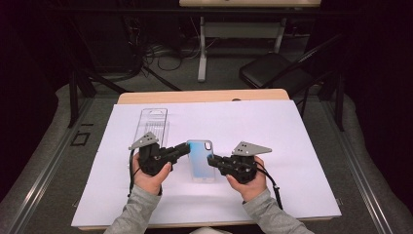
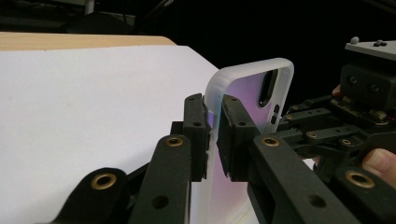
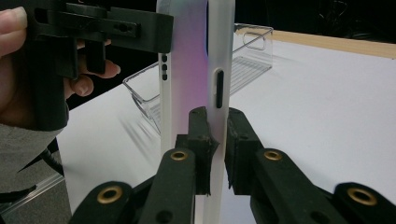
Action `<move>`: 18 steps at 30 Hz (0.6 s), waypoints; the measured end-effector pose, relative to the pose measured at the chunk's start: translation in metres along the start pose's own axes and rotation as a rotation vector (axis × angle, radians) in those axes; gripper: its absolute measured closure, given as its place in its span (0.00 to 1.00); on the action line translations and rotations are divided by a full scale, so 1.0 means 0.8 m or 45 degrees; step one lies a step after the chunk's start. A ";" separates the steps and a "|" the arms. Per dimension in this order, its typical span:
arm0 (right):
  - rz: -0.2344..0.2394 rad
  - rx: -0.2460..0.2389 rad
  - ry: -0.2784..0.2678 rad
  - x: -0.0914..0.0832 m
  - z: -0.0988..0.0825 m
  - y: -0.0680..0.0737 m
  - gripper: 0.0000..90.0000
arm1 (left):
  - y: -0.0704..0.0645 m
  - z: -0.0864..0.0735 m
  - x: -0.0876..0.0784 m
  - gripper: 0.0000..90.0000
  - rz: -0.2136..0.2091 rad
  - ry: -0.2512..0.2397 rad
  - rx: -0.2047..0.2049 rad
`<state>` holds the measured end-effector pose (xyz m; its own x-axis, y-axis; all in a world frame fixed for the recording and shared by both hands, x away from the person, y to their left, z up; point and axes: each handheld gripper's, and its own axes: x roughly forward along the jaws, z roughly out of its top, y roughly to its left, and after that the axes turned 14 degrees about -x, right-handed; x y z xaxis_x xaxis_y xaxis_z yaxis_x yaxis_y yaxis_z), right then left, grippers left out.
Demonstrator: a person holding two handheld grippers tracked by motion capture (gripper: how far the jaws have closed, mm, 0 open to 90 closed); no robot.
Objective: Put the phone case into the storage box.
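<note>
A translucent phone case (image 1: 200, 158) with a bluish-purple sheen is held between both grippers over the white sheet. My left gripper (image 1: 186, 147) pinches its left rim, and in the left gripper view the pads press on that white rim (image 2: 213, 135) of the phone case (image 2: 247, 93). My right gripper (image 1: 210, 159) pinches the opposite rim; in the right gripper view the jaws clamp the side wall of the phone case (image 3: 217, 70) below a button slot. The left gripper (image 3: 98, 32) also appears at upper left of that view, on the far rim.
A clear plastic tray (image 1: 152, 124) lies on the white sheet (image 1: 292, 146) behind the left hand, and the clear plastic tray (image 3: 243, 56) also appears behind the case. The wooden table edge (image 1: 204, 95) runs along the back. A dark chair (image 1: 272, 70) stands beyond it.
</note>
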<state>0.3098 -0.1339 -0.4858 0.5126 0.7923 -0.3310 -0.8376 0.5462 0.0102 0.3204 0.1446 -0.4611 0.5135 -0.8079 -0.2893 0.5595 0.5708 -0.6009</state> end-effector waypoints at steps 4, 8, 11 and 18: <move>0.004 0.001 0.002 0.000 0.000 0.000 0.91 | 0.000 -0.001 0.001 0.89 0.000 0.006 0.008; 0.012 0.003 -0.003 0.000 0.000 0.000 0.91 | -0.001 -0.001 0.001 0.88 -0.009 0.008 0.014; 0.012 0.004 -0.003 0.000 0.000 -0.001 0.91 | -0.001 -0.001 0.001 0.89 -0.005 0.007 0.014; 0.010 0.005 -0.001 0.000 0.000 -0.002 0.91 | -0.001 -0.001 0.000 0.92 0.007 0.000 0.017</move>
<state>0.3110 -0.1348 -0.4856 0.5058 0.7969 -0.3302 -0.8410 0.5408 0.0169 0.3195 0.1437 -0.4611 0.5167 -0.8047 -0.2924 0.5655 0.5772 -0.5891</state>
